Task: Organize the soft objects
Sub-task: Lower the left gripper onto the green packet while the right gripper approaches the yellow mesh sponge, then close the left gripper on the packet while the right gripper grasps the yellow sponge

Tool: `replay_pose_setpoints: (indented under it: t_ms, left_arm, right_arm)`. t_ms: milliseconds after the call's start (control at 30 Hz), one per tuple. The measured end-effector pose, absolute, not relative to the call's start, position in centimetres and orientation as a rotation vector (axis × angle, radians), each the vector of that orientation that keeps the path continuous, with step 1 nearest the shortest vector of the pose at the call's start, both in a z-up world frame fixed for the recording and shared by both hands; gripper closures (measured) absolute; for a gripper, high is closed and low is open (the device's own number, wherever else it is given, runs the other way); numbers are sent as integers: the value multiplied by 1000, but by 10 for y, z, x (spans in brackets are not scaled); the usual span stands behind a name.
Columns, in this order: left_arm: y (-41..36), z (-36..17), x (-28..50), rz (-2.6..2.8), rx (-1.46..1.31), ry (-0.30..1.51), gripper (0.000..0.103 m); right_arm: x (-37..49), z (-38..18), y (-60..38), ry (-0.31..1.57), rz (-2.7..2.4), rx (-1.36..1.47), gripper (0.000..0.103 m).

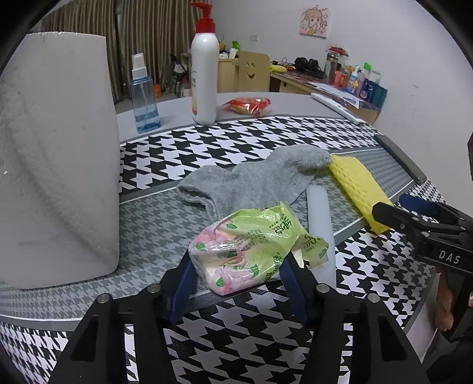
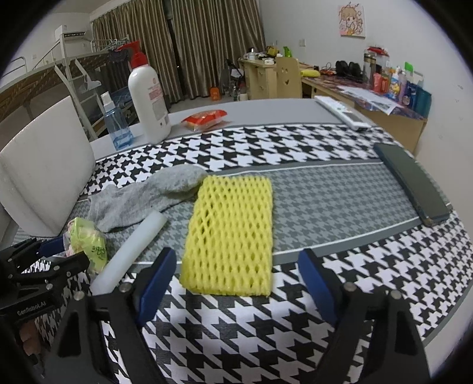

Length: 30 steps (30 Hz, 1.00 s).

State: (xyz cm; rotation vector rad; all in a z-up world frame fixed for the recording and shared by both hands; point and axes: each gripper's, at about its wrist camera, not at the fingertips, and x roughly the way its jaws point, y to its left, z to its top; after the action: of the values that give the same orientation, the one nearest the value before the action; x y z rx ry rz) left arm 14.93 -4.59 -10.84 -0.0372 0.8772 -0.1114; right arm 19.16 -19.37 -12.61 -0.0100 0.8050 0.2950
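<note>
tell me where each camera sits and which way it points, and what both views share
Left wrist: on the left gripper, looking forward and down across the table at the tissue pack between its jaws; the right gripper shows at the right edge.
Right wrist: on the right gripper, looking forward and down at the yellow foam net, jaws standing apart on either side of its near end; the left gripper shows at the left edge.
Shared: grey sock, white tube, pump bottle, spray bottle.

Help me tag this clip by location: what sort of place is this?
Most likely a lived-in bedroom or dorm room: a metal bunk bed frame by the curtains, a cluttered wooden desk along the wall, and a cartoon poster above it.
</note>
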Motion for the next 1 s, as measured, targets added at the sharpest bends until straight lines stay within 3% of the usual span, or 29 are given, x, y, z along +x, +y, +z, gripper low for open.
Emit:
replay_pose_setpoints:
  t_ms: [200,400,500,1000]
  left_arm:
    - [-45,-108,149,-108,-44,874,51]
    - [-43,-107,148,-106,-39,866,55]
    - [-43,-106,147,-109,-42,861,57]
    - [-40,-90,133,-128,-62,807,59]
  right_arm:
    - [193,-134,-191,829,300,-28,36]
    - [191,-132,-189,832,353,-8,68]
    - [190,-131,-187,826,372,2,78]
    - [177,-110,-189,763,371,1,80]
